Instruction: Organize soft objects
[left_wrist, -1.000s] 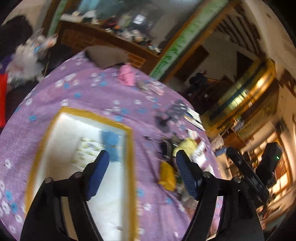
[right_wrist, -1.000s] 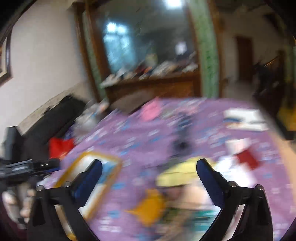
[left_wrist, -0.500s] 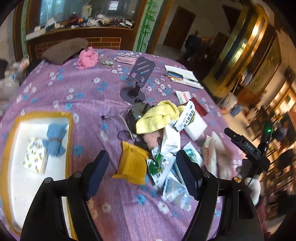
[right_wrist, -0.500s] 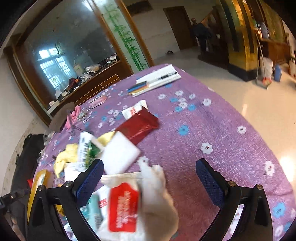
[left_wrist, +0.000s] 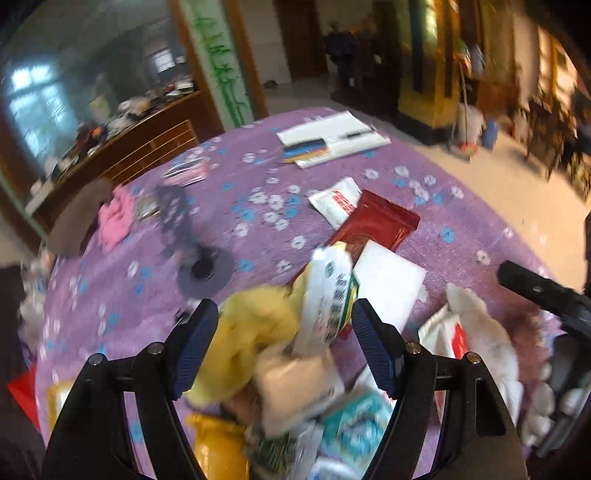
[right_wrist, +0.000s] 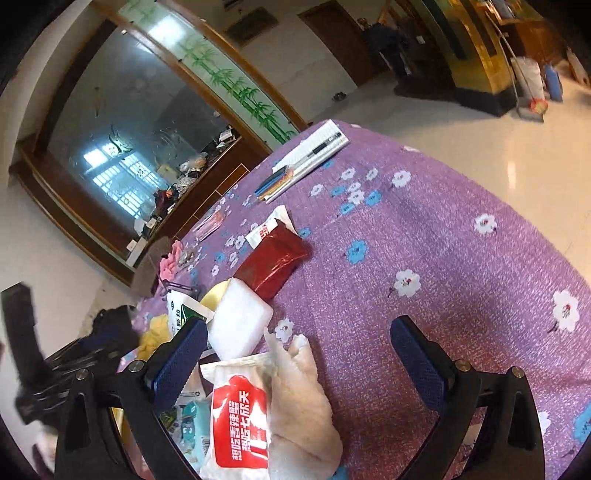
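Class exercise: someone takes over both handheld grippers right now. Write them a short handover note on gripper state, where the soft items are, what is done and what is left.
Left gripper: open, empty, above the pile at the yellow cloth.
Right gripper: open, empty, by the white cloth and red-and-white packet.
White sponge and dark red packet lie just beyond; pink cloth sits far across the purple tablecloth.
Done: nothing visible here. Left: sort the pile.

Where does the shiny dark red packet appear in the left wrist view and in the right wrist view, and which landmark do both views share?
Left wrist view: the red packet lies right of centre, beyond the white foam block.
Right wrist view: the red packet lies left of centre, beyond the same white foam block.
Shared landmark: the open notebook with a pen at the table's far edge.
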